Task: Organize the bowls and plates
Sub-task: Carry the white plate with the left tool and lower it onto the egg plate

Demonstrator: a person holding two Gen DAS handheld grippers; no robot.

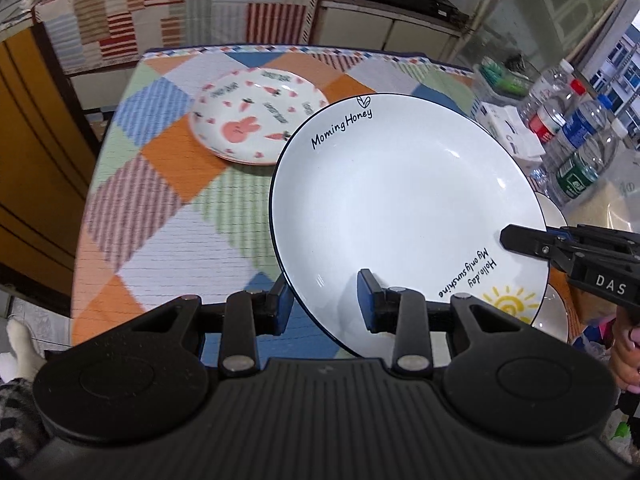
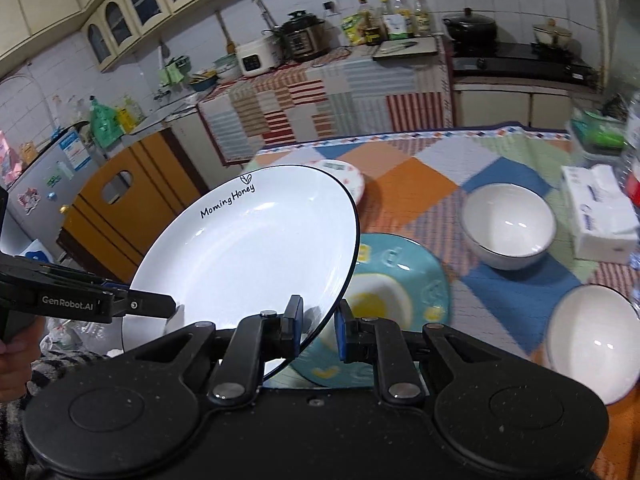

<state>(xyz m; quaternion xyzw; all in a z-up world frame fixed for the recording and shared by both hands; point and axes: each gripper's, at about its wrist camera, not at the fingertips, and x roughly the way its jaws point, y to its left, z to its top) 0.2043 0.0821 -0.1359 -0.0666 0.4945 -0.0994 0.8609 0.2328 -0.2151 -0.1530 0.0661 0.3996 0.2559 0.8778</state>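
Left wrist view: left tool (image 1: 326, 300) straddles the glossy white plate's (image 1: 400, 208) near rim, fingers apart, while the right tool (image 2: 318, 330) pinches its opposite rim, holding it tilted above the quilted checked surface (image 1: 168, 216). Beyond lies a round rabbit-print plate (image 1: 256, 116).

Counts:
- plates 3: white plate (image 2: 248, 248), bunny plate (image 1: 256, 114), teal plate (image 2: 404, 280)
- white bowls 2: far bowl (image 2: 508, 224), near bowl (image 2: 592, 340)
- water bottles (image 1: 576, 136): at least 4, overlapping, exact count unclear
- tissue box (image 2: 600, 212): 1
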